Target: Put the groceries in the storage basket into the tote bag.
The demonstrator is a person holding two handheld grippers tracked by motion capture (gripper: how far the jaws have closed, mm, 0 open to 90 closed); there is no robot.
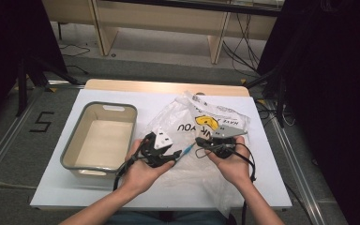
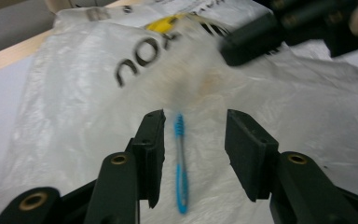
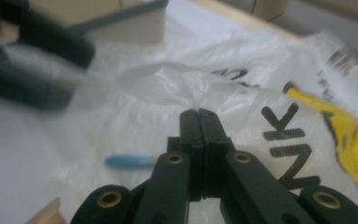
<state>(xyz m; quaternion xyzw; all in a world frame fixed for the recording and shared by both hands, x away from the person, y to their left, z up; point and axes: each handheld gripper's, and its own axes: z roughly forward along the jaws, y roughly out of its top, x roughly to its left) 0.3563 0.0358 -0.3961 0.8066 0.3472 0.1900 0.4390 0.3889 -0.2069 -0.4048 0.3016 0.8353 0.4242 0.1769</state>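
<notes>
Left gripper: jaws spread, gripping nothing; blue toothbrush lying loose between them on the white plastic bag, apparently untouched by either pad, though motion blur leaves contact uncertain. Right gripper: jaws pressed together, pinching a raised fold of the bag film. In the high view, both grippers over the bag at mid-table, left gripper beside right gripper, toothbrush between the two; grey bin standing to the left, well apart.

Risks from here:
- Thin film tearing or slipping out of the pinch if pulled hard; cause: small bite on slick plastic.
- Toothbrush rolling or sliding off the crumpled bag when the fold is lifted; cause: smooth, sloping film under a round handle.
- Film snagged together with the handle on a fresh grip; cause: loose wrinkles just beside the brush.
- Bag dragged toward the table edge; cause: light bag, nothing weighing it down.
</notes>
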